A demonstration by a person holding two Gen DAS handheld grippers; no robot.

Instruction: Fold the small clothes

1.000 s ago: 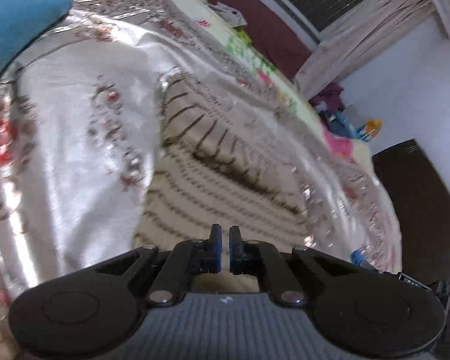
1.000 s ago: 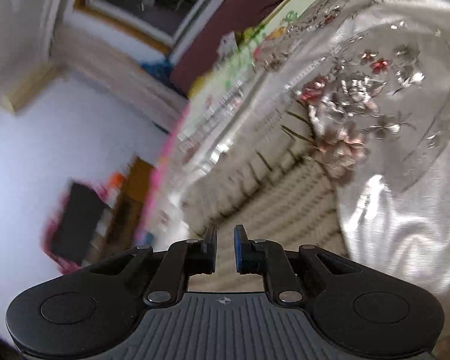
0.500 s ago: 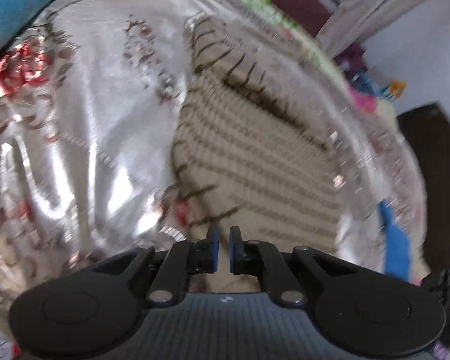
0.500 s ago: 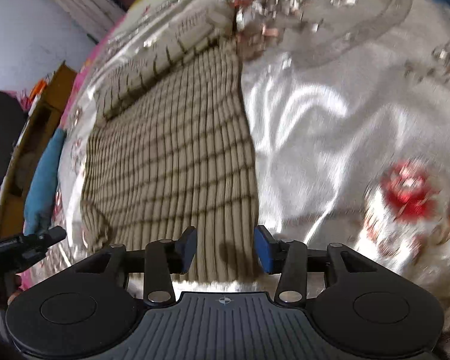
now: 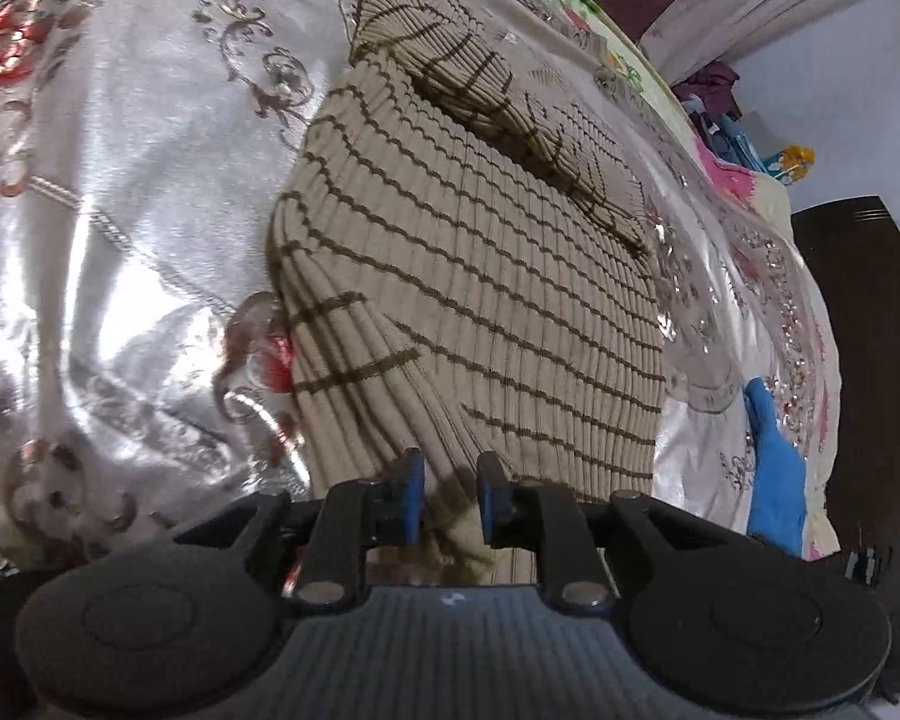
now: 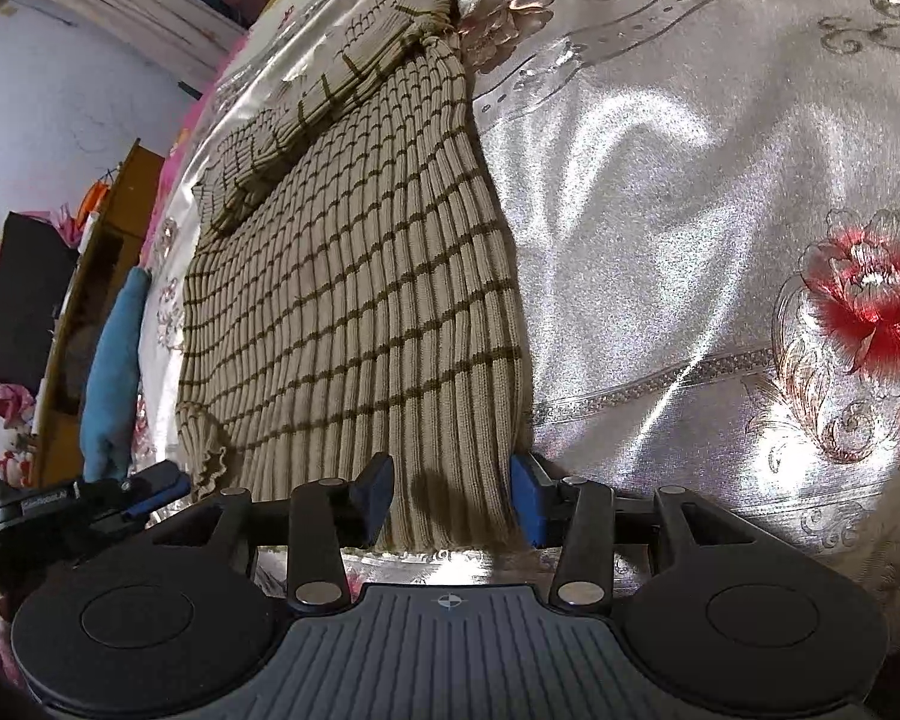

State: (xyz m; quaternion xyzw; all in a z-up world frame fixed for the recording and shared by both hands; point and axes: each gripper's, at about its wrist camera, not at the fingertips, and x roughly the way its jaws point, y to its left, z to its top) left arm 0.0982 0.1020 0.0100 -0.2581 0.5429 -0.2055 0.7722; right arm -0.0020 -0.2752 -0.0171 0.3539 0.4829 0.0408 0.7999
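Note:
A beige ribbed knit garment with dark brown stripes (image 5: 480,276) lies flat on a shiny silver bedspread (image 5: 120,228), one sleeve folded across its far end. My left gripper (image 5: 448,495) is partly open at the garment's near edge, with a raised fold of the knit between its blue pads, not clamped. In the right wrist view the same garment (image 6: 354,312) stretches away. My right gripper (image 6: 450,501) is wide open, straddling the garment's near hem corner. The left gripper (image 6: 120,495) shows at the garment's other near corner.
The bedspread (image 6: 690,210) has red and bronze flower embroidery. A blue cloth (image 5: 774,468) lies on the bed beyond the garment, also in the right wrist view (image 6: 114,366). A dark wardrobe (image 5: 858,360), wooden furniture (image 6: 108,252) and a window frame stand beyond the bed.
Both grippers came down from above the bed to the garment's near edge. The right gripper opened wide. The left gripper opened slightly, letting the hem go slack.

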